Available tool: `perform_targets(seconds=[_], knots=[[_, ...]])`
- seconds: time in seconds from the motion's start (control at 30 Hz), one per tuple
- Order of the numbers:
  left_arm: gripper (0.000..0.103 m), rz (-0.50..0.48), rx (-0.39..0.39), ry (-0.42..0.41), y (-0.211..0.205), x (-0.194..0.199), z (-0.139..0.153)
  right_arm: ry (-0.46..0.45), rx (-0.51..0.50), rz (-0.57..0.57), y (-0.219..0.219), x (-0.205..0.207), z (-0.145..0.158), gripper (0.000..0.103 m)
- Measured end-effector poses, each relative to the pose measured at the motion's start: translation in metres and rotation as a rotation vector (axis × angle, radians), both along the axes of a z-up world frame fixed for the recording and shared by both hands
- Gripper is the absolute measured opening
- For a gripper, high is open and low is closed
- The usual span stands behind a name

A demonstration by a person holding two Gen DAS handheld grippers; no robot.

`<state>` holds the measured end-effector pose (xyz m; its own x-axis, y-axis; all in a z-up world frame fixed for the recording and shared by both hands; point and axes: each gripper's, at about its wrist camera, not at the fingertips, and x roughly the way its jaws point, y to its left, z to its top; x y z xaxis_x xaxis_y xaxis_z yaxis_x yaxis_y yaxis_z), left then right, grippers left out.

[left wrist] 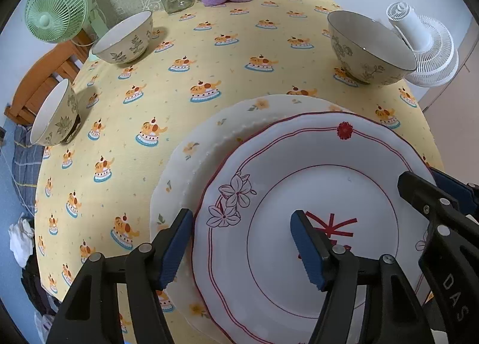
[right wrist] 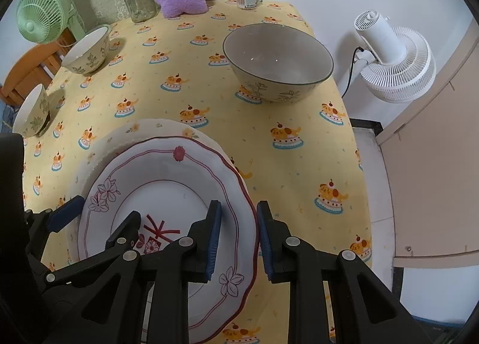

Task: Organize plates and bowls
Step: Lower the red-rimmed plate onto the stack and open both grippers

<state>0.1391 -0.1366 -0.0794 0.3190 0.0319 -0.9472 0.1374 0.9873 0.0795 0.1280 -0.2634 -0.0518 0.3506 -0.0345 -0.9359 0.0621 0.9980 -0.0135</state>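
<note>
Plates, two, stacked near the table's front edge. Left wrist view: red plate (left wrist: 299,170), white with wavy red rim line, outlined flowers and red centre motif, lies on larger cream plate (left wrist: 185,161) with scalloped rim and small orange flowers. Left gripper (left wrist: 242,242) stands half open astride the red plate's left rim, one pad outside over the cream plate, one over the well; whether the pads touch cannot be told. Three bowls stand apart: big bowl (left wrist: 368,47) far right, two small bowls (left wrist: 125,38) (left wrist: 54,119) at left, all cream with leaf prints. Right wrist view: right gripper (right wrist: 239,236) narrow, its pads close on either side of the red plate's right rim and apparently pinching it. Tablecloth (right wrist: 299,164) yellow, dog-on-cake print. Handling, judged: glazed ceramic, stiff, fairly heavy, slick, liable to chip; take at opposite rims, lift level, since a one-sided pinch could let it slide or tip.
</note>
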Motion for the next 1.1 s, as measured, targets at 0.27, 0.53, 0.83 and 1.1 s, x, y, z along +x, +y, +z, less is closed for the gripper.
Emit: perform_targets(seconds=[0.27, 0.53, 0.83, 1.1], knots=[[0.068, 0.012, -0.060, 0.000, 0.011, 0.000, 0.005, 0.011, 0.017, -0.016, 0.000, 0.003, -0.001, 0.027], [0.069, 0.021, -0.040, -0.012, 0.019, 0.004, 0.007, 0.020, 0.026, -0.016, 0.006, 0.008, -0.007, 0.029], [0.071, 0.021, -0.044, -0.012, 0.026, 0.006, 0.008, 0.016, 0.008, -0.005, 0.018, 0.017, -0.011, 0.032], [0.078, 0.009, -0.066, -0.010, 0.025, 0.005, 0.008, 0.016, 0.007, -0.006, 0.019, 0.018, -0.011, 0.038]])
